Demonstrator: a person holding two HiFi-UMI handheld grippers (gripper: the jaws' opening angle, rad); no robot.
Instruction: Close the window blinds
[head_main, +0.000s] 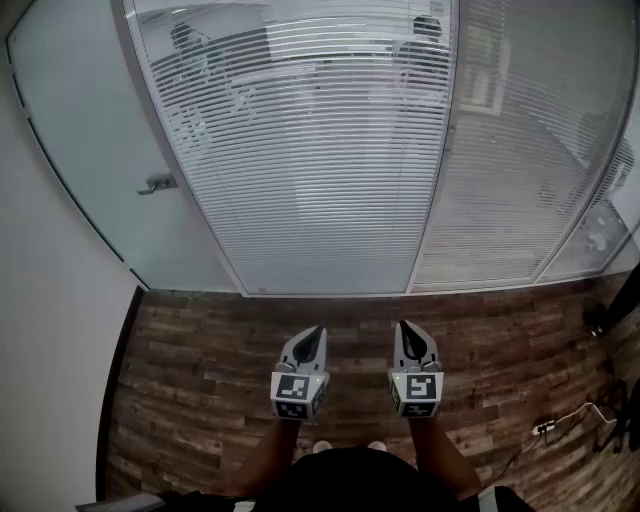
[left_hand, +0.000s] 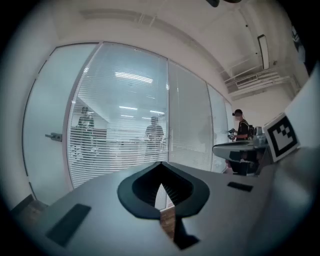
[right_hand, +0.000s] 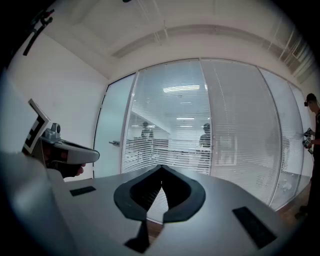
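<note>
Nothing much is being handled yet; the left gripper (head_main: 316, 331) and the right gripper (head_main: 404, 326) are held side by side at about waist height, pointed roughly level at the glass wall, and each is pinched fully shut with nothing between the jaws, which is borne out in both gripper views; that reads as a neutral carry pose, presumably chosen because nothing is within reach. The window blinds (head_main: 320, 150) are well apart from both grippers, across a strip of wooden floor (head_main: 200, 400); the middle panel's slats are tilted open enough that people (right_hand: 205, 135) in the room behind can be made out through them, so the closing is judged not done; the right-hand panel (head_main: 500, 190) looks much more opaque, probably turned closed or nearly so. A frosted door (head_main: 80, 150) with a lever handle (head_main: 157, 184) is set just to the left of the blinds. No wand or cord can be picked out in any view, so where the control sits can't be told; it's guessed that the gap has to be crossed first, and one gripper's jaws parted, before anything can be turned or pulled.
</note>
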